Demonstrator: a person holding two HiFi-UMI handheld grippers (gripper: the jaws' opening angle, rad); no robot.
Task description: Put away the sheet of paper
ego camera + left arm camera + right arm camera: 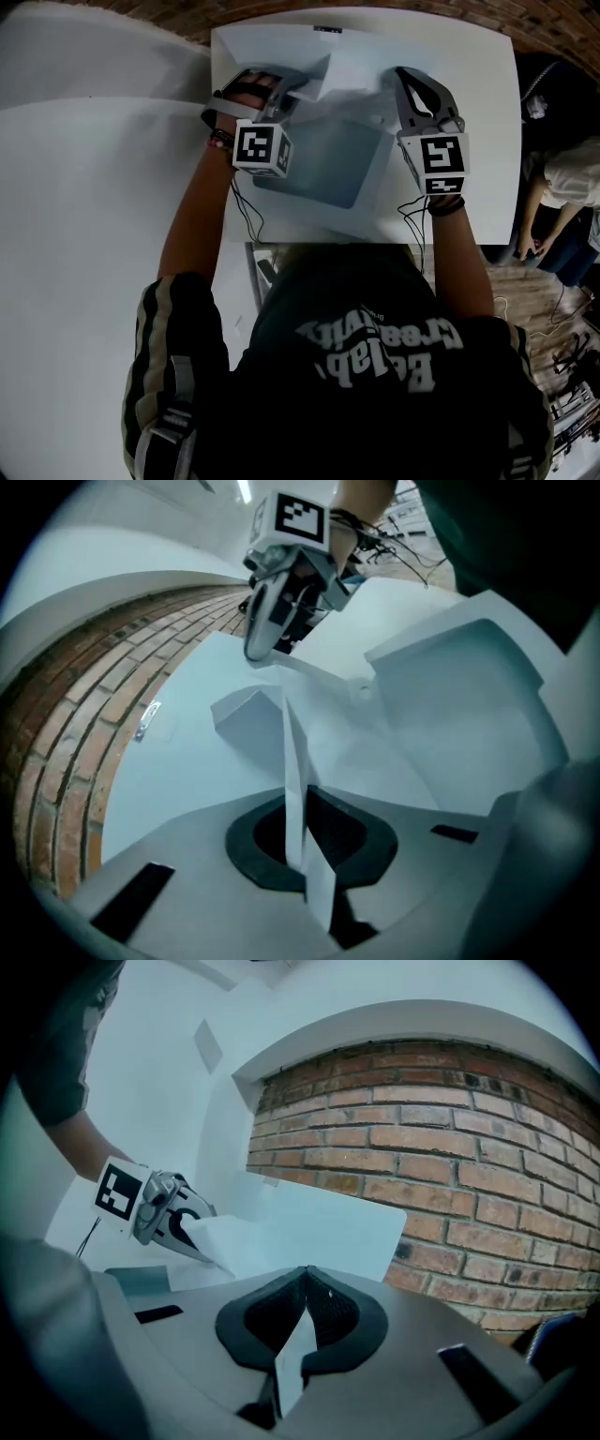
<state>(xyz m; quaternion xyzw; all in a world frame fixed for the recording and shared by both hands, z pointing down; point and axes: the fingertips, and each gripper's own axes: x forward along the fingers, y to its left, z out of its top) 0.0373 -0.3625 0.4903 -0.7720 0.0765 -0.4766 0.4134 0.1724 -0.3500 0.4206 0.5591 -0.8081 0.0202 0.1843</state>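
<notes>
A white sheet of paper hangs bent between my two grippers over a shallow white tray with a grey-blue hollow. My left gripper is shut on the sheet's left edge. In the left gripper view that edge stands thin and upright between the dark pads, and the tray lies to the right. My right gripper is shut on the opposite edge, where a paper strip runs through the closed pads. Each gripper sees the other across the sheet: the right one, the left one.
The tray rests on a white table that ends at a brick wall. Another person stands at the far right by the table's edge. Cables lie on the wooden floor there.
</notes>
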